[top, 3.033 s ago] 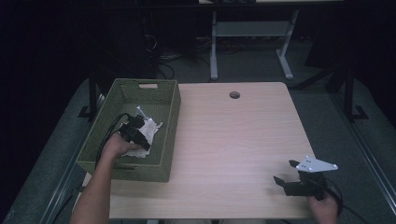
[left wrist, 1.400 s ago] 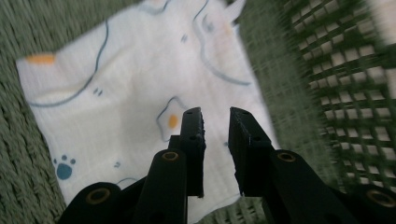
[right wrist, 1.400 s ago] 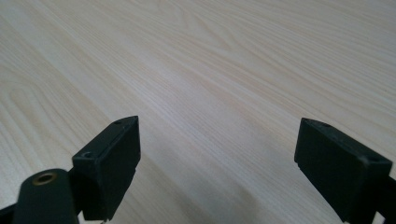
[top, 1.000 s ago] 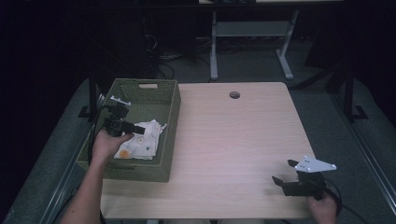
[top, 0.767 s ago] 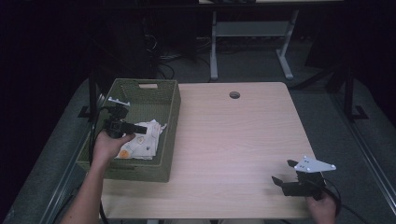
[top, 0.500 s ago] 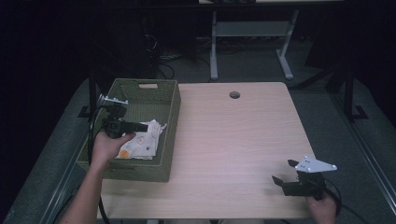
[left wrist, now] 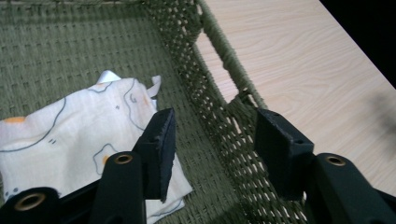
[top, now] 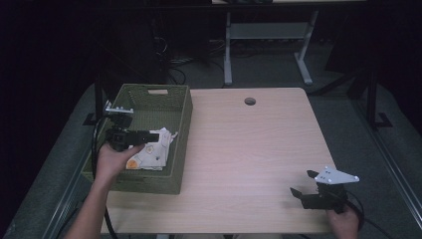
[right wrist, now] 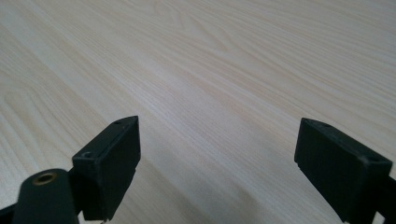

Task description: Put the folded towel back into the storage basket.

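With the printed cloth point(top: 149, 152) lying loose in the green woven basket point(top: 180, 130), my left gripper point(left wrist: 212, 135) hangs just above it, jaws parted and empty, so I judge the drop done and retreat next, while my right gripper point(right wrist: 217, 158) rests wide open, well apart from the basket.

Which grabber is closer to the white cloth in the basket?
The left gripper. It hangs open just above the cloth inside the green basket. The right gripper rests far off, at the table's opposite near corner.
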The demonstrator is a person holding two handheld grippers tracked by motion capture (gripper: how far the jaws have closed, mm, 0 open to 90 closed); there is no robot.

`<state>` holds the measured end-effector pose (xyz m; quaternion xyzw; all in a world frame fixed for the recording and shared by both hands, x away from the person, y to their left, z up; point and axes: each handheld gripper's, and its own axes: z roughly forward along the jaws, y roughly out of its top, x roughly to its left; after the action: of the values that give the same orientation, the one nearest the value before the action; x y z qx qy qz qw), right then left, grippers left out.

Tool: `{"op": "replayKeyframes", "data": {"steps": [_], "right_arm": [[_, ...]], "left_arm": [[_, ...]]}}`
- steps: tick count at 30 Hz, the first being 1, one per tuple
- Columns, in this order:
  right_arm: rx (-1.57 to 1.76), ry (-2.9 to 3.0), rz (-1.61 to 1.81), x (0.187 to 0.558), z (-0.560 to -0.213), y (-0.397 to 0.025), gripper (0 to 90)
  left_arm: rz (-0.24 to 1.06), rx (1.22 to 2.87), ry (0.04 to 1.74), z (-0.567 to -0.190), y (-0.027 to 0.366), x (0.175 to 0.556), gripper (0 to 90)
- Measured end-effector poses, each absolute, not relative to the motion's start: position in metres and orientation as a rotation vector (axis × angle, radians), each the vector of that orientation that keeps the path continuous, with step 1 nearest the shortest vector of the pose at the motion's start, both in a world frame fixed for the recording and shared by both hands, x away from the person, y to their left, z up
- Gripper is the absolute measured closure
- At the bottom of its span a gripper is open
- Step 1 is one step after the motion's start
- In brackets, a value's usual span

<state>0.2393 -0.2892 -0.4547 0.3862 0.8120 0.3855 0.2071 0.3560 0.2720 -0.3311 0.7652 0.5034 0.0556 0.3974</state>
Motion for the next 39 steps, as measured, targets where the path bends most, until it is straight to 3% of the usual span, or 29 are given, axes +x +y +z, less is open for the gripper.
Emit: {"op": "replayKeyframes", "data": {"steps": [10,25,39], "right_arm": [[1.08,2.256,1.075,0.238,-0.454,-0.289,14.0],[1.073,2.262,1.065,0.239,-0.454,-0.287,14.0],[1.072,2.265,1.073,0.24,-0.454,-0.289,14.0]], "left_arm": [[0.189,1.91,1.224,-0.323,0.261,0.348,40.8],[0.205,1.88,1.177,-0.315,0.246,0.34,40.8],[0.198,1.931,1.101,-0.324,0.208,0.337,40.7]]}}
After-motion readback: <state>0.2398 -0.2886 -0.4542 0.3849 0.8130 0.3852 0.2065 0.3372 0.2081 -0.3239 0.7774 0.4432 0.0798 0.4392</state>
